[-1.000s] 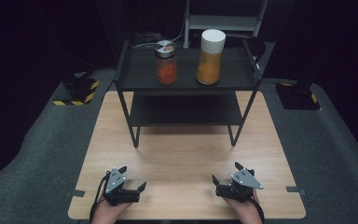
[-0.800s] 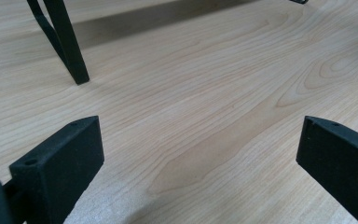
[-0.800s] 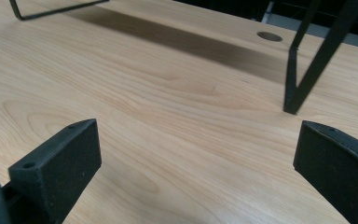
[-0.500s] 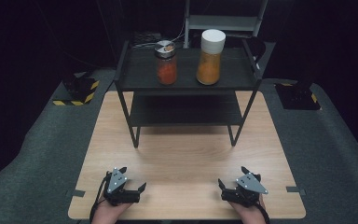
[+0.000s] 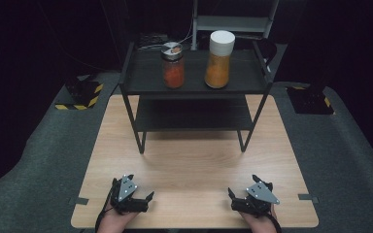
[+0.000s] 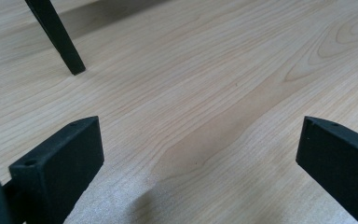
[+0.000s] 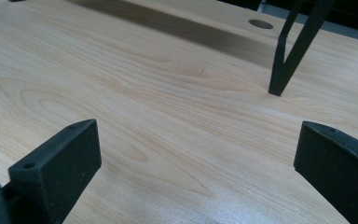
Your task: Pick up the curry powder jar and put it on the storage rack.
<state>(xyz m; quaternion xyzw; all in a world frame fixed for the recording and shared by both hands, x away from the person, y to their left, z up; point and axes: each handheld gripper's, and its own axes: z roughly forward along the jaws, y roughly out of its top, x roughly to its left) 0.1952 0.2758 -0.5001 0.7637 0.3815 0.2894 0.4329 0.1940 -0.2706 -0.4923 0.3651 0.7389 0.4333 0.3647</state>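
High view: the left gripper (image 5: 142,200) and the right gripper (image 5: 237,200) rest low at the near edge of the tabletop (image 5: 199,160), each in a hand, with nothing between their fingers. Far ahead of both, on the top shelf of the black rack (image 5: 136,87), stand the small red jar (image 5: 173,65) and, just beside it, the taller orange jar (image 5: 218,59) with a white cap. Neither is touched.

Left gripper view: the fingers (image 6: 58,161) stand wide apart over bare wood; one rack leg (image 6: 58,39) is planted ahead of the left finger, well off.

Right gripper view: the fingers (image 7: 56,161) are likewise spread wide and empty, with a rack leg (image 7: 291,51) ahead, nearer the right finger.

The step in hand looks like the reach toward a jar. To do it well, I would lift clear of the tabletop first, rise above the shelf's front rim, keep the fingers wide, and approach level so they straddle the jar's body below its lid without nudging its neighbour.
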